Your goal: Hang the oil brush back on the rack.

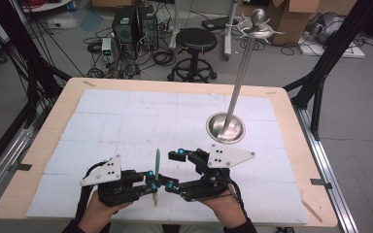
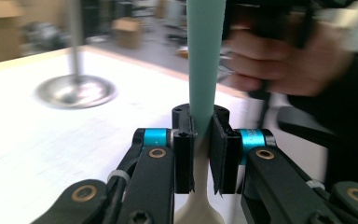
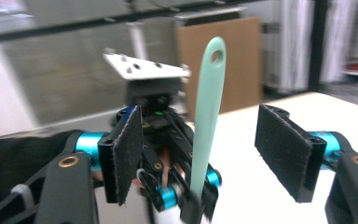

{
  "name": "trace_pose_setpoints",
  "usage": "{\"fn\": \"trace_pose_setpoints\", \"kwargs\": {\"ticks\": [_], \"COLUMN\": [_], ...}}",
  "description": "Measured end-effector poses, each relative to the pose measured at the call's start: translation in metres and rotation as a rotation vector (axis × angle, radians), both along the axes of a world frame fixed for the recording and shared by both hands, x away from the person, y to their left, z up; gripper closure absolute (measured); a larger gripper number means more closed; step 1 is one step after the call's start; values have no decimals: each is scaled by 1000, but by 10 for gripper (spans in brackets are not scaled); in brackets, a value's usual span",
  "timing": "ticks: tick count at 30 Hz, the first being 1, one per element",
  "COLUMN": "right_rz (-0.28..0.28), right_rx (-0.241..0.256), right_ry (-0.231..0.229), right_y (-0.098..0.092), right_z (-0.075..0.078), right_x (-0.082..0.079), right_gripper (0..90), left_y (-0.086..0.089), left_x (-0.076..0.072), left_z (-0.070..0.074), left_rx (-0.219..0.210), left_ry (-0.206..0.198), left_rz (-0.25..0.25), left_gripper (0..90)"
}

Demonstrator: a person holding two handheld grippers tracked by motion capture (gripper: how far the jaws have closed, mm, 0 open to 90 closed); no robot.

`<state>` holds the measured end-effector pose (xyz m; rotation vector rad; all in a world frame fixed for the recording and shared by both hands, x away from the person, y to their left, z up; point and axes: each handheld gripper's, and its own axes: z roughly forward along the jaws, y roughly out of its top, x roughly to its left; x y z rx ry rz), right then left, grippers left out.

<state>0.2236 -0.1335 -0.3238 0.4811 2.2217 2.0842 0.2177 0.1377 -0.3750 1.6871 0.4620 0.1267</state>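
The left gripper (image 1: 151, 186) stood clamped on the upright mint-green spatula (image 1: 157, 162), the right gripper (image 1: 174, 170) open-jawed just beside its handle, so a handover seemed underway, calling next for the right closing squarely on it.

high view: overhead from person's side, facing forward-down, whole table (image 1: 102, 92) in frame
left gripper view: close, low, along jaws toward stand base (image 2: 76, 91)
right gripper view: close, facing left hand-held gripper (image 3: 196, 193)
shared: teal spatula (image 1: 157, 164) in all three
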Motion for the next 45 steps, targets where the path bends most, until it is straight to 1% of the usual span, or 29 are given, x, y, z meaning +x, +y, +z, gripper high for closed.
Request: {"fn": "trace_pose_setpoints", "kwargs": {"ticks": [1,2,3,4,6,7,10,11,12,14,16,19,22,29,33,34,36,38,39,40,42,44,45], "right_rz": [-33,-59,-77,-109,-152,-167,-238,-252,-265,-294,-315,-335,-352,-381,-391,-386,-389,-378,-375,-375,-367,-358,-355], "right_rx": [-13,-27,-37,-52,-72,-78,-95,-96,-96,-95,-92,-89,-93,-109,-112,-113,-111,-106,-110,-116,-119,-121,-122], "right_ry": [-6,-13,-17,-22,-28,-26,-14,-9,6,9,7,29,36,24,25,28,26,31,29,24,19,14,9], "right_y": [2,3,5,7,10,12,16,17,18,20,21,21,22,26,26,26,25,25,24,24,23,20,18], "right_z": [0,-1,-1,-1,-2,-2,-4,-5,-5,-6,-6,-6,-6,-4,-3,-3,-3,-2,-2,-2,0,1,3], "right_x": [-1,-3,-4,-5,-7,-8,-10,-10,-10,-10,-10,-10,-9,-9,-9,-9,-9,-9,-9,-10,-10,-9,-8], "right_gripper": [305,308,319,324,347,352,396,402,411,442,466,499,524,608,684,719,784,808,814,816,818,818,818], "left_y": [0,0,-1,-1,-3,-4,-8,-10,-12,-15,-19,-23,-28,-39,-40,-41,-42,-42,-41,-41,-38,-33,-29], "left_x": [0,1,1,1,0,-1,-3,-3,-4,-5,-5,-6,-7,-9,-9,-9,-9,-8,-8,-7,-5,-3,-2], "left_z": [-1,-1,-2,-3,-3,-3,-2,-2,-1,-1,0,1,2,5,7,7,7,6,6,6,5,3,2], "left_rx": [10,24,35,44,56,65,79,84,89,100,98,107,109,130,128,126,122,117,113,107,81,34,22], "left_ry": [8,9,12,15,8,3,-10,-11,-16,-26,-30,-37,-40,-63,-68,-67,-64,-60,-57,-51,-46,-36,-41], "left_rz": [38,60,100,126,161,189,237,245,252,267,268,285,286,293,294,294,285,266,257,244,214,172,165], "left_gripper": [806,806,806,806,806,806,806,805,804,804,804,804,804,807,807,807,806,802,779,735,611,493,473]}}
